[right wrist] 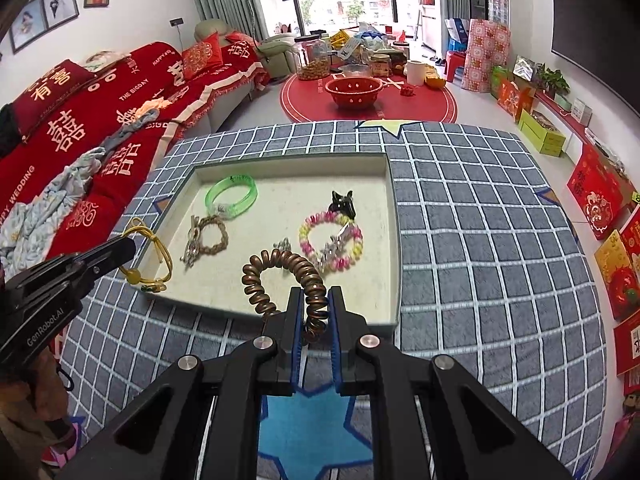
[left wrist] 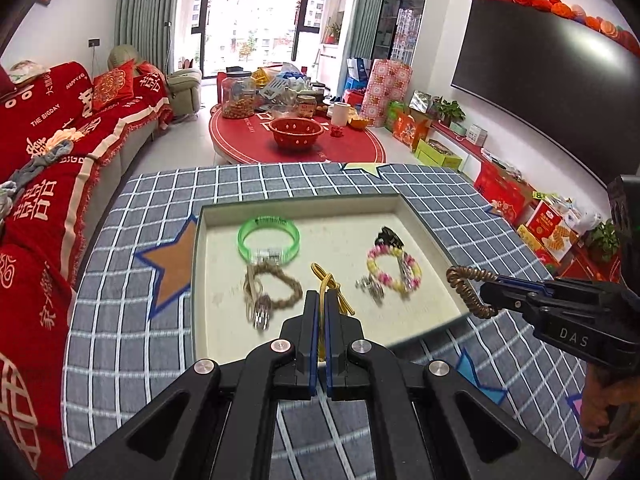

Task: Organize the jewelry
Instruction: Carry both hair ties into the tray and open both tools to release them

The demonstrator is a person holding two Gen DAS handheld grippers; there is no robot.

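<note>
A shallow tray point(left wrist: 208, 208) point(right wrist: 394, 216) lies on the checked cloth. In it are a green bangle point(left wrist: 269, 236) point(right wrist: 232, 197), a braided brown bracelet point(left wrist: 276, 286) point(right wrist: 212, 236), a pink and yellow bead bracelet point(left wrist: 394, 270) point(right wrist: 332, 246), a black hair clip point(left wrist: 390, 236) point(right wrist: 343, 202) and a small silver piece point(left wrist: 370, 286). My left gripper point(left wrist: 322, 300) point(right wrist: 132, 246) is shut on a yellow cord bracelet point(left wrist: 332, 286) point(right wrist: 154, 258) over the tray's near edge. My right gripper point(right wrist: 316, 300) point(left wrist: 486, 286) is shut on a brown spiral hair tie point(right wrist: 280, 276) point(left wrist: 466, 288) over the tray's near right edge.
The checked cloth point(left wrist: 440, 200) bears star patches, one brown point(left wrist: 172, 264) at the tray's left. A red-covered sofa point(left wrist: 60, 128) runs along the left. A round red table point(left wrist: 300, 140) with a red bowl and jars stands beyond. Boxes point(right wrist: 596, 196) line the right wall.
</note>
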